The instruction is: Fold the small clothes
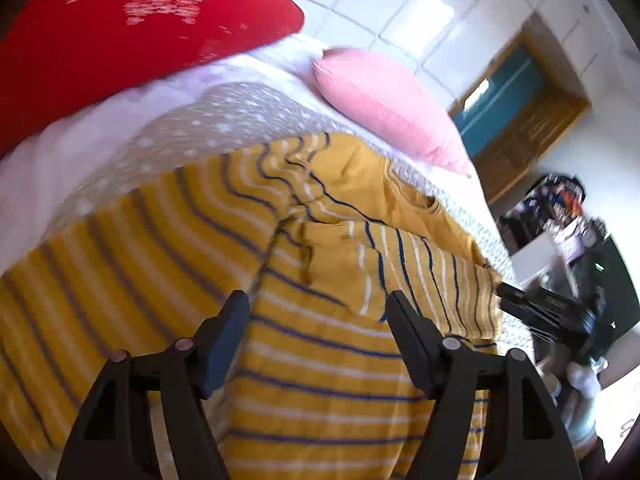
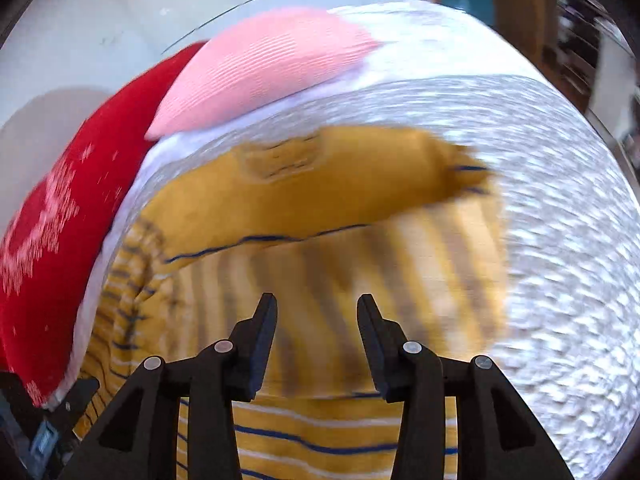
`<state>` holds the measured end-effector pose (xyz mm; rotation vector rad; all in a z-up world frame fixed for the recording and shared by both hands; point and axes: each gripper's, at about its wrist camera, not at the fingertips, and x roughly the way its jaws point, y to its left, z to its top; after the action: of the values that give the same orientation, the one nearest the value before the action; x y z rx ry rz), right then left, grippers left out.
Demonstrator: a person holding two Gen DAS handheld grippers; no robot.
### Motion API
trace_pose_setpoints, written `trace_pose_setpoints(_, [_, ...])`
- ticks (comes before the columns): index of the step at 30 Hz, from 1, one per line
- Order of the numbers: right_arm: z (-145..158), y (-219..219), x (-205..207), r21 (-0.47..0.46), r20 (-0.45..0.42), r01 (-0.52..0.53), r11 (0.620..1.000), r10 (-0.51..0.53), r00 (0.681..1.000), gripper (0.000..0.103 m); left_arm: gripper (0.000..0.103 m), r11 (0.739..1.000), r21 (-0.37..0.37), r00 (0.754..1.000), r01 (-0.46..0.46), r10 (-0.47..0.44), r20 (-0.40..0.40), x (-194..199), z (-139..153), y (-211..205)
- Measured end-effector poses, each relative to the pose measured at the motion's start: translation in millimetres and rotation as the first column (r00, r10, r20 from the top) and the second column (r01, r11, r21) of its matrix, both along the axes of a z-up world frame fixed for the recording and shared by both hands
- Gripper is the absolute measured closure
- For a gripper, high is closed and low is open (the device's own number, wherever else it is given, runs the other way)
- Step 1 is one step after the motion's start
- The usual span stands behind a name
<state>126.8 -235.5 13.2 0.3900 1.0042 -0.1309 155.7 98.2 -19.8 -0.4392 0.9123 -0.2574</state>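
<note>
Lay spread across the grey dotted bedspread (image 1: 224, 120): a yellow striped sweater (image 1: 320, 360), mustard knit with white and navy bands. Sat beyond it, toward the head of the bed: a red cushion (image 1: 120, 32) and a pink pillow (image 1: 384, 104).

Left hand-held gripper (image 1: 318, 304): spread wide, nothing between its fingers, poised over the body of the sweater. Right hand-held gripper (image 2: 316, 308): likewise parted and empty, hovering above the striped cloth, much blurred in that view. Seen also at the right edge of the left wrist view, beside the garment's edge, with a light-gloved hand (image 1: 580, 384) behind it.

One sleeve (image 1: 400, 264) appeared already turned in across the chest, its stripes running crosswise to those of the body. In the right wrist view, a plain mustard portion with the neck opening (image 2: 280, 160) lay at the far end. Judged to be mid-fold: one side brought in, the garment not yet a compact bundle.

Next move, probably: seize an outer edge or the other sleeve, one gripper each, carry it over the middle, then double hem to collar. Called for: a pinch catching the knit only, not the bedspread beneath, and an even lift from both sides to keep the earlier fold from slipping.
</note>
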Motion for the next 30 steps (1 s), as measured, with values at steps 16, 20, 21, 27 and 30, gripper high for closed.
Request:
trace_pose_setpoints(16, [-36,4,47,0.124,0.021,-0.071,0.99,0.069,0.997,0.056,0.084,0.965,0.258,0.995,-0.044,0.066,-0.076,76,-45,-37])
trace_pose_setpoints(20, [-65,22,71,0.089,-0.049,-0.051,0.995,0.056,0.997,0.052,0.087,0.986,0.155,0.995,-0.052,0.064,-0.071,74,-33,-17])
trace_pose_setpoints(21, [-62,26,71,0.066,-0.049,-0.05,0.997,0.053,0.997,0.052,0.087,0.991,0.126,0.997,-0.053,0.059,-0.047,69,-24,-11])
trace_pose_setpoints(27, [-16,77,41,-0.051,0.025,-0.176,0.983,0.177,0.984,0.051,0.046,0.96,0.103,0.955,-0.261,0.242,0.17,11,29,76])
trace_pose_setpoints(30, [-8,125,25,-0.02,0.041,-0.303,0.953,0.303,0.952,0.046,0.044,0.883,0.13,0.885,-0.451,0.422,0.198,-9,26,133])
